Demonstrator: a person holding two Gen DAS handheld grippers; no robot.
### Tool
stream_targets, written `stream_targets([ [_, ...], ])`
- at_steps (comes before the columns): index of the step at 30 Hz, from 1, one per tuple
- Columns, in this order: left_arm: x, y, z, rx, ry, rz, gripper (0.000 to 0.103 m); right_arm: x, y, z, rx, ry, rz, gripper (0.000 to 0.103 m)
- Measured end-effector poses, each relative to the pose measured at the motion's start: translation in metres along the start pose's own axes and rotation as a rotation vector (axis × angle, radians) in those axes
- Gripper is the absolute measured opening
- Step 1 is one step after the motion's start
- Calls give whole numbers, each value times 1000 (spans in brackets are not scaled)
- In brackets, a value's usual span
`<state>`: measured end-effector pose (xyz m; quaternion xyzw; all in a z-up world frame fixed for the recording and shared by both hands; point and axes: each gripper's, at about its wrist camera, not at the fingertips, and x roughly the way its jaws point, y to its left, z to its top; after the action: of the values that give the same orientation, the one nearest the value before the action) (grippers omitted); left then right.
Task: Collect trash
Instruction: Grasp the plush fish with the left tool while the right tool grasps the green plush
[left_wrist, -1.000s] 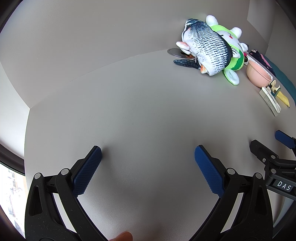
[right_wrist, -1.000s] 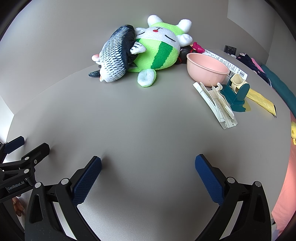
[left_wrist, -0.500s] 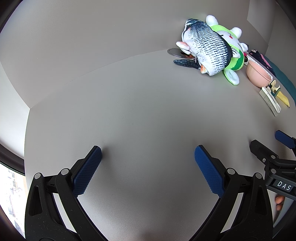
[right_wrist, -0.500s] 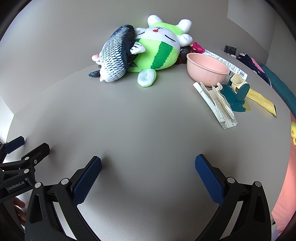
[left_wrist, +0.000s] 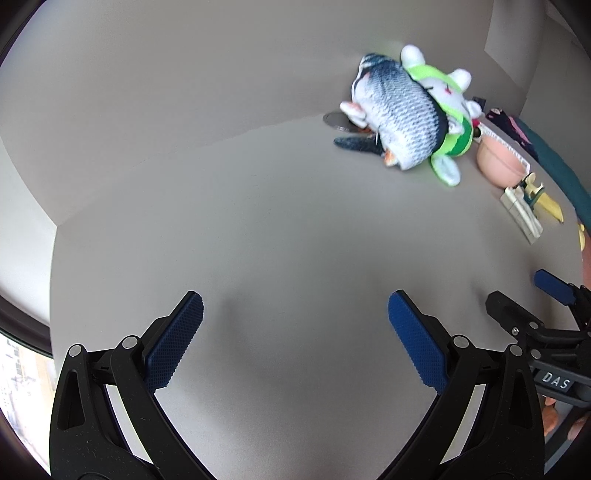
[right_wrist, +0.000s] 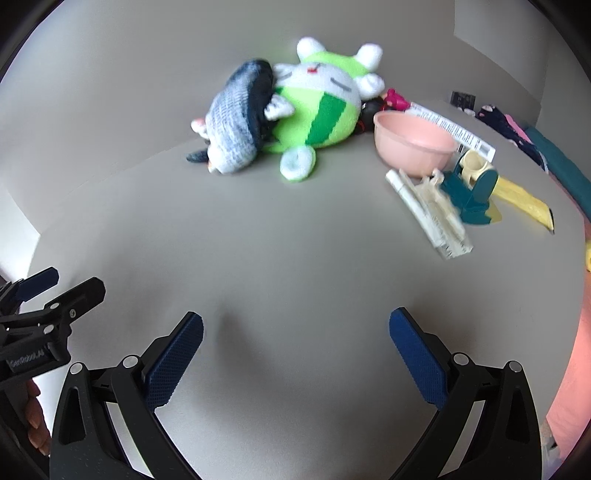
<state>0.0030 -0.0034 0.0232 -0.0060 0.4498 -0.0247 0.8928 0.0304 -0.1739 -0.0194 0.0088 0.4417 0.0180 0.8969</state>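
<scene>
1. Both tools hover over bare grey table (right_wrist: 295, 258). The left gripper (left_wrist: 295, 341) has its jaws wide apart with nothing between them, and so does the right gripper (right_wrist: 295, 343).
2. The likely trash sits at the upper right of the right wrist view: a flattened white carton (right_wrist: 430, 214), a yellow wrapper (right_wrist: 524, 197) and a printed paper strip (right_wrist: 452, 129). They lie beside the pink bowl (right_wrist: 413, 142) and a teal holder (right_wrist: 474, 192).
3. The fish plush (right_wrist: 236, 125) and green plush (right_wrist: 317, 107) lie at top centre and look like toys, not trash.
4. I judge this to be the approach step, with nothing picked up yet.
5. Next, the right gripper, being nearer, needs to travel up and right, straddle the carton's narrow width, then close.
</scene>
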Motion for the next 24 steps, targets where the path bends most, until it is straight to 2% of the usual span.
stream_targets([
  [8, -11, -16, 46, -2, -42, 7, 97, -35, -14, 48, -13, -92, 45, 101],
  [12, -4, -32, 73, 4, -58, 24, 97, -34, -32, 83, 9, -95, 89, 100],
  [19, 24, -53, 109, 24, -45, 8, 97, -1, -59, 148, 118, -36, 202, 81],
  [22, 36, -61, 121, 21, -41, -9, 97, 20, -60, 167, 145, 3, 235, 70],
  [24, 44, -67, 128, 19, -36, -16, 97, 35, -61, 179, 161, 28, 258, 67],
])
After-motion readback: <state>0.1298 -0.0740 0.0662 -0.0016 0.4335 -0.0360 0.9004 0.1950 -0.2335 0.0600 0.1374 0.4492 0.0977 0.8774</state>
